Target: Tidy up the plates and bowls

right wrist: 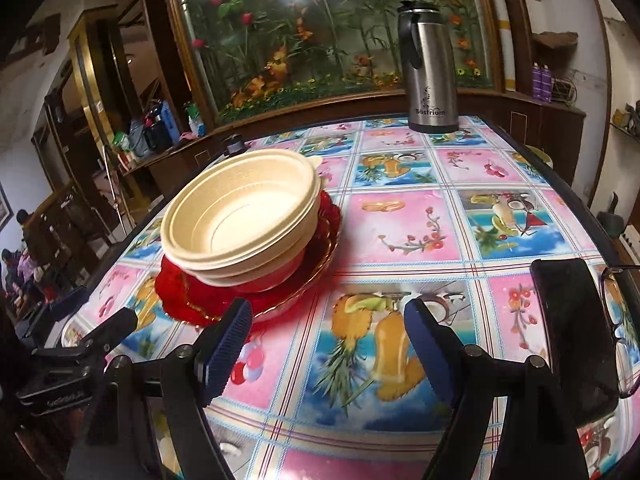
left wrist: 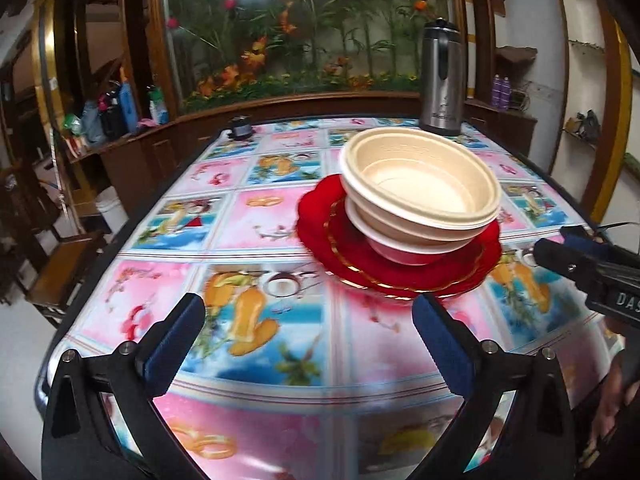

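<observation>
— Where did we find the dishes?

— We saw the cream-coloured plastic bowls (left wrist: 420,184) nested together, tilted, sitting in a white-and-pink bowl (left wrist: 404,250) on the scalloped red plate with a gold rim (left wrist: 400,268). The stack stood on the desk covered in a pink-and-blue fruit-print cloth (left wrist: 256,220), towards the middle.

— And our grippers?

— Our left gripper (left wrist: 308,340) hung above the near side of the desk, its blue pads (left wrist: 178,340) spread wide apart and holding nothing; the red plate lay just beyond them, to the right. Our right gripper (right wrist: 328,344) was likewise spread, empty, with the stack just beyond its left pad.

— Anything else on the desk?

— A tall steel flask with a black handle (right wrist: 430,72) stood at the far edge. A black phone (right wrist: 576,340) and a pair of glasses (right wrist: 618,320) lay near our right gripper, on its right.
</observation>
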Demonstrator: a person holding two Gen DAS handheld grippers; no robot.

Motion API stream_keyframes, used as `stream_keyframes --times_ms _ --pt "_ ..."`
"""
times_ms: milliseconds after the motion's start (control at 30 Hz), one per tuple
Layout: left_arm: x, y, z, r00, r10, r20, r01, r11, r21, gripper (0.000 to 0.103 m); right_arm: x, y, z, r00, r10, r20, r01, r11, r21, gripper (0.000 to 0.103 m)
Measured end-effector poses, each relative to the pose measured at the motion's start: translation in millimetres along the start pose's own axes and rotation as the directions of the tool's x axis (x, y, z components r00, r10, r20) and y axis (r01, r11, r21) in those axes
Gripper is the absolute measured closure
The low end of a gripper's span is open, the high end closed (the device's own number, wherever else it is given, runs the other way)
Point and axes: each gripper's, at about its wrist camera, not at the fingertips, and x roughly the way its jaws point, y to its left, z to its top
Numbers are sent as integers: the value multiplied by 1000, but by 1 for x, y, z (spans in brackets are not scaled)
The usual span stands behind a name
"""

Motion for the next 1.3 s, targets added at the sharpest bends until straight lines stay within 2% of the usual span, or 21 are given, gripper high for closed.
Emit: stream_keyframes --times_ms 267,500,1300 --pt "-7 -1 -8 996 86 24 -87 996 29 0 -5 7 -2 1000 7 18 -7 1000 -15 22" --pt "-4 -7 -11 996 91 19 -92 994 60 0 1 8 -4 1000 8 1 -8 1000 -17 22" --pt "4 -12 -16 996 83 -15 -82 994 70 0 9 2 -6 1000 12 -17 -12 1000 -1 22"
